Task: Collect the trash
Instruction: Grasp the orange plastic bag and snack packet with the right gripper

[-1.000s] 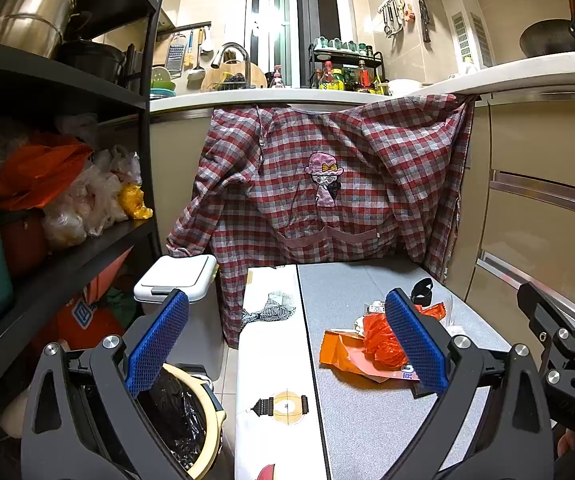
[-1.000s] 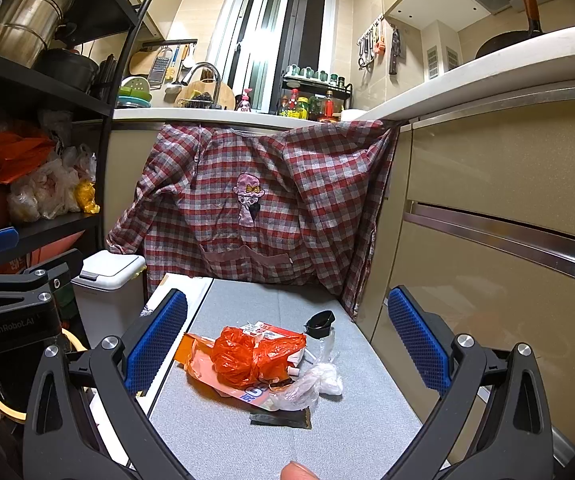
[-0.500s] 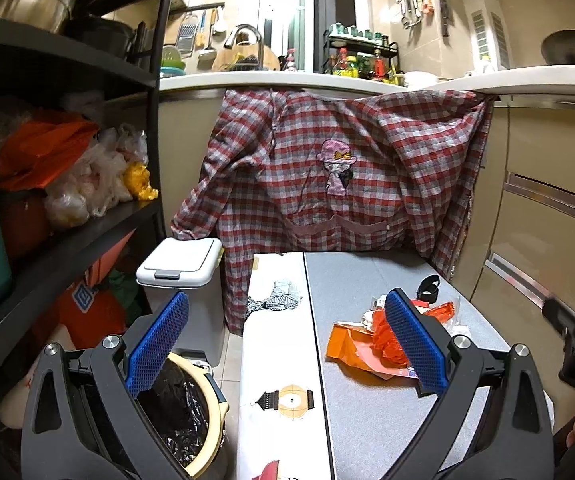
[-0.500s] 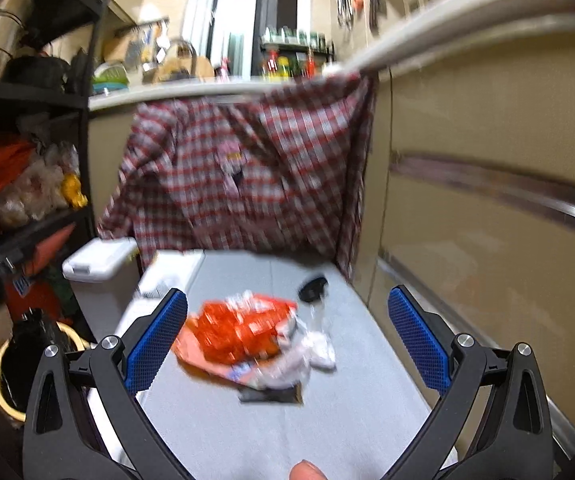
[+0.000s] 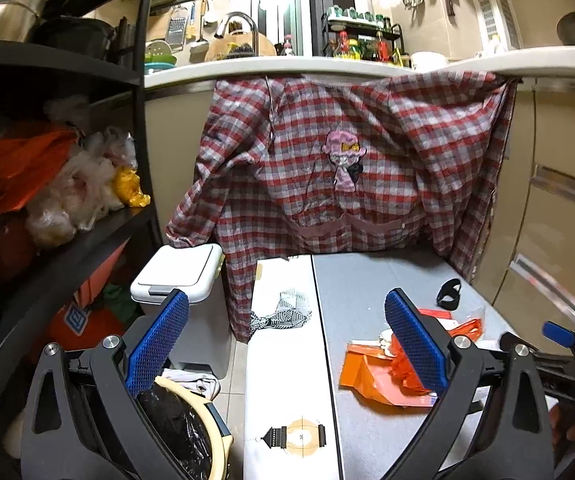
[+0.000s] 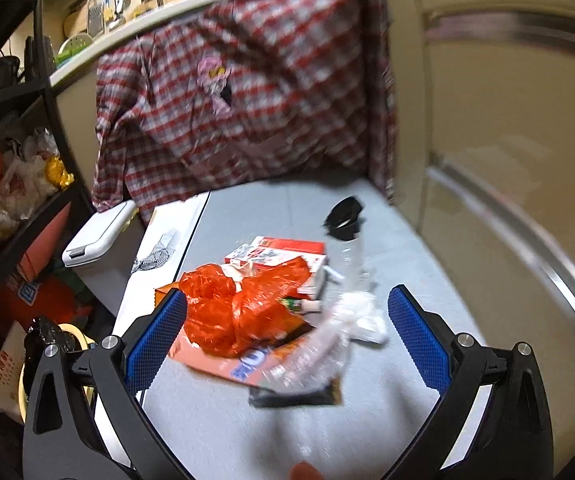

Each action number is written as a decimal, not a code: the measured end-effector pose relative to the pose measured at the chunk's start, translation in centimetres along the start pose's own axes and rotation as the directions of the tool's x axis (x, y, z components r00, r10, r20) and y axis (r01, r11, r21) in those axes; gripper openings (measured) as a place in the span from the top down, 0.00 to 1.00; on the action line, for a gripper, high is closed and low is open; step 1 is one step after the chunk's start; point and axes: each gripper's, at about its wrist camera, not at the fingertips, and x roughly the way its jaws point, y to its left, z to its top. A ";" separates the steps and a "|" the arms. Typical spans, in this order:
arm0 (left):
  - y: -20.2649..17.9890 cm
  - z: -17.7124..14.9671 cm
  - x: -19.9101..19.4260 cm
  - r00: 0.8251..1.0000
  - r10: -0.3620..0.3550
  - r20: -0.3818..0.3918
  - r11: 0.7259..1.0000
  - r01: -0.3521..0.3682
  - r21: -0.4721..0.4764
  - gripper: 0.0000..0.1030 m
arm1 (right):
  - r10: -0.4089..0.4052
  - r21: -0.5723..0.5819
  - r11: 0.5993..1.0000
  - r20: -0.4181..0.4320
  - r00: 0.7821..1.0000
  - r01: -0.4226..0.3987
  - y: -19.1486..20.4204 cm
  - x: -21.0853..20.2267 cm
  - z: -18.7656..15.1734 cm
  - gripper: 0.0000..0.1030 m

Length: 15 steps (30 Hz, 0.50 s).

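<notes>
Plaid shirt [image 5: 347, 168] hangs from kitchen counter [image 5: 367, 70].

No whole word can be read. The orange wrapper [image 6: 247, 364] near the table's [image 6: 407, 240] front edge shows blue letters, cut off and blurred. Print on the red box [image 6: 287, 250] is too small.

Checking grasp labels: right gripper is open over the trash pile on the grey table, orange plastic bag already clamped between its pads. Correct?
Not quite. The right gripper is open over the pile, but the orange plastic bag lies loose on the grey table, not clamped; the right wrist view shows both pads spread apart.
</notes>
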 end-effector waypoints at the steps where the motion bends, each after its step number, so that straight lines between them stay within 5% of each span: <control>1: 0.0 -0.3 0.4 1.000 0.002 -0.007 1.000 -0.002 0.002 0.07 | 0.009 0.002 1.000 -0.017 1.000 -0.009 0.2 1.0 0.1 0.05; 4: 0.2 -1.7 2.4 0.999 0.014 -0.047 1.000 -0.014 0.015 0.07 | 0.013 -0.012 1.000 -0.063 0.998 -0.014 0.9 4.2 0.2 0.05; 10: 1.3 -3.7 5.2 0.992 0.037 -0.117 0.999 -0.036 0.008 0.07 | 0.035 0.048 0.998 -0.167 0.985 -0.028 0.8 9.3 -0.3 0.22; 12: 1.3 -3.8 5.4 0.992 0.038 -0.120 0.999 -0.037 0.011 0.07 | 0.064 0.067 0.996 -0.188 0.980 -0.052 0.7 9.9 -0.5 0.53; 14: 1.1 -3.9 5.4 0.992 0.036 -0.119 0.999 -0.034 0.016 0.07 | 0.096 0.067 0.994 -0.204 0.974 -0.084 0.9 10.1 -0.6 0.75; 15: 1.1 -3.9 5.5 0.992 0.034 -0.119 0.999 -0.032 0.018 0.07 | 0.103 0.061 0.994 -0.197 0.975 -0.093 1.1 9.8 -0.5 0.79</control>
